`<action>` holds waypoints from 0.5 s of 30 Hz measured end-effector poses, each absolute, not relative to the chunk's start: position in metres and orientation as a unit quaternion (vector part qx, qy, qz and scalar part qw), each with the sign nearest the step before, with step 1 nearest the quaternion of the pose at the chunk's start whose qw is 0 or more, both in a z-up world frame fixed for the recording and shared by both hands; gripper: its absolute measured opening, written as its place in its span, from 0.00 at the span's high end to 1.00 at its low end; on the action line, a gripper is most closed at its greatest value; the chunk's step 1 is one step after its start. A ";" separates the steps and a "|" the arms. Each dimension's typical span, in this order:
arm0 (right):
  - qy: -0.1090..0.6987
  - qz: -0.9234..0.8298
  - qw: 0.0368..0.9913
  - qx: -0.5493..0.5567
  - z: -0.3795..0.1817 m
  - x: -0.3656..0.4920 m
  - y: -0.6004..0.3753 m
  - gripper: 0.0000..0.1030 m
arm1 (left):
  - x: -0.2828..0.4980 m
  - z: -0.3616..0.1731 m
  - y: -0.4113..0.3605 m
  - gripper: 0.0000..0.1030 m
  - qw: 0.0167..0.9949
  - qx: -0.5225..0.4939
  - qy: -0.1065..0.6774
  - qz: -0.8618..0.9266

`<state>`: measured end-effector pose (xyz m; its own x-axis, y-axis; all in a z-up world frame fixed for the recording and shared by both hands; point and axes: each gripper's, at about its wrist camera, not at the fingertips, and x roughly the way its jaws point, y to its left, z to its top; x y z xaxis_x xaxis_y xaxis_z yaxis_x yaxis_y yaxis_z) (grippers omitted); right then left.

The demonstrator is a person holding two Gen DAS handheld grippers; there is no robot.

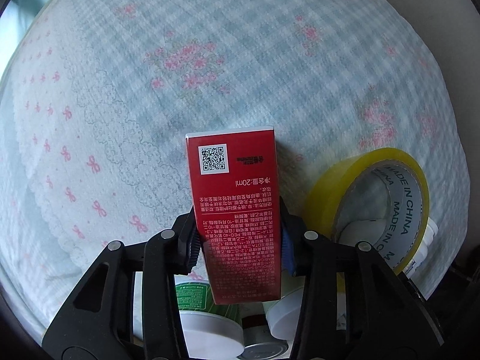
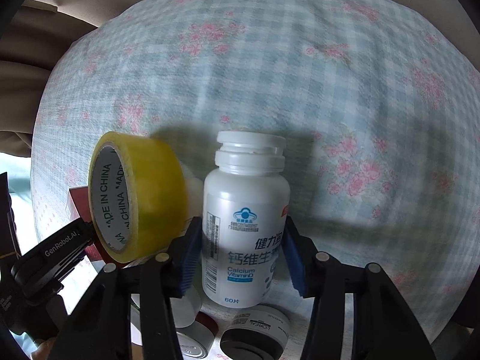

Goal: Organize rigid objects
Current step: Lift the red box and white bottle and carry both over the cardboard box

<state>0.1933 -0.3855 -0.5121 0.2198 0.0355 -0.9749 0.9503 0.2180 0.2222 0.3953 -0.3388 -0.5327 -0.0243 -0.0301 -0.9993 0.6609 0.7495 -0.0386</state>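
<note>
In the left wrist view my left gripper (image 1: pixel 238 244) is shut on a red box (image 1: pixel 237 210) with a QR code and white print, holding it upright above the checked tablecloth (image 1: pixel 210 60). In the right wrist view my right gripper (image 2: pixel 240 255) is shut on a white calcium bottle (image 2: pixel 244 219) with its cap on top, held upright. A yellow tape roll (image 2: pixel 135 195) stands on edge just left of the bottle; it also shows right of the red box in the left wrist view (image 1: pixel 375 204).
Below the left gripper lie a green-and-white tub (image 1: pixel 207 309) and a white jar (image 1: pixel 285 315). Below the right gripper sit a dark L'Oreal jar (image 2: pixel 258 333) and a grey-lidded jar (image 2: pixel 192 339). The other gripper's black body (image 2: pixel 51 258) is at the left.
</note>
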 end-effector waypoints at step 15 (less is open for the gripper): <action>0.457 -0.352 0.642 0.505 -0.457 0.165 -0.415 0.55 | 0.362 -0.448 -0.324 0.63 0.695 0.212 0.637 -0.259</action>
<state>0.1653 -0.4146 -0.4574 0.3348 0.0100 -0.9422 0.9132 0.2431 0.3271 0.3615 -0.3236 -0.4479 0.0549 -0.0905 -0.9944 0.6298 0.7759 -0.0359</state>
